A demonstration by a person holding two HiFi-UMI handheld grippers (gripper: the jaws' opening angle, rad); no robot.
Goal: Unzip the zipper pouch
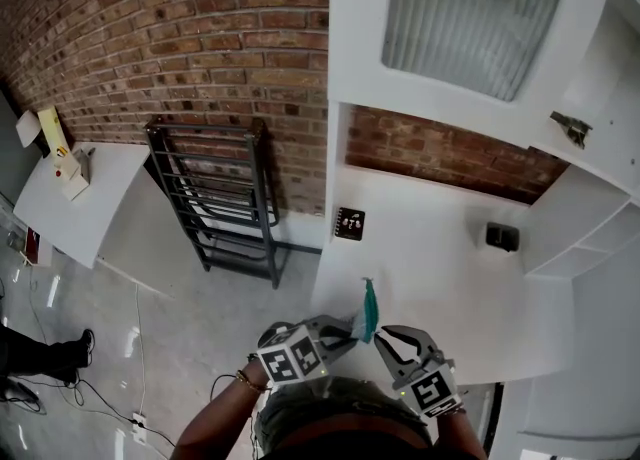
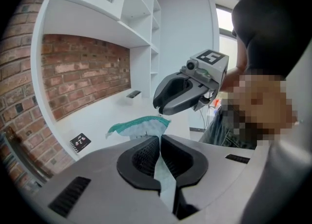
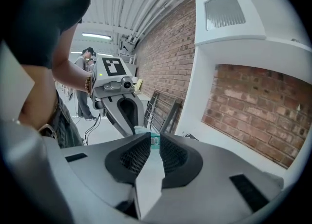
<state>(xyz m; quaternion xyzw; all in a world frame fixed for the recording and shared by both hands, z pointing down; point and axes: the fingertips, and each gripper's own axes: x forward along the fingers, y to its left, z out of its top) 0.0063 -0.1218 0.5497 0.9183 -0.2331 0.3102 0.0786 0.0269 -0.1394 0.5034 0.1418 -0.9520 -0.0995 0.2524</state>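
A small pouch (image 1: 370, 310) of pale fabric with a teal zipper edge hangs upright between my two grippers, above the front of the white counter (image 1: 440, 268). My left gripper (image 1: 350, 329) is shut on the pouch's fabric (image 2: 139, 126), which runs down between its pads (image 2: 146, 155). From the other side my right gripper (image 1: 378, 336) meets the pouch's top. In the right gripper view a teal and white bit of the zipper edge (image 3: 153, 140) fills the narrow gap between the pads (image 3: 136, 157). The right gripper's tip (image 2: 159, 111) touches the teal edge.
A black marker card (image 1: 349, 222) and a small dark box (image 1: 502, 236) lie farther back on the counter. A black metal rack (image 1: 225, 198) leans on the brick wall at left. White cupboards hang above. A white table (image 1: 70, 208) stands at far left, and people stand behind (image 3: 85, 86).
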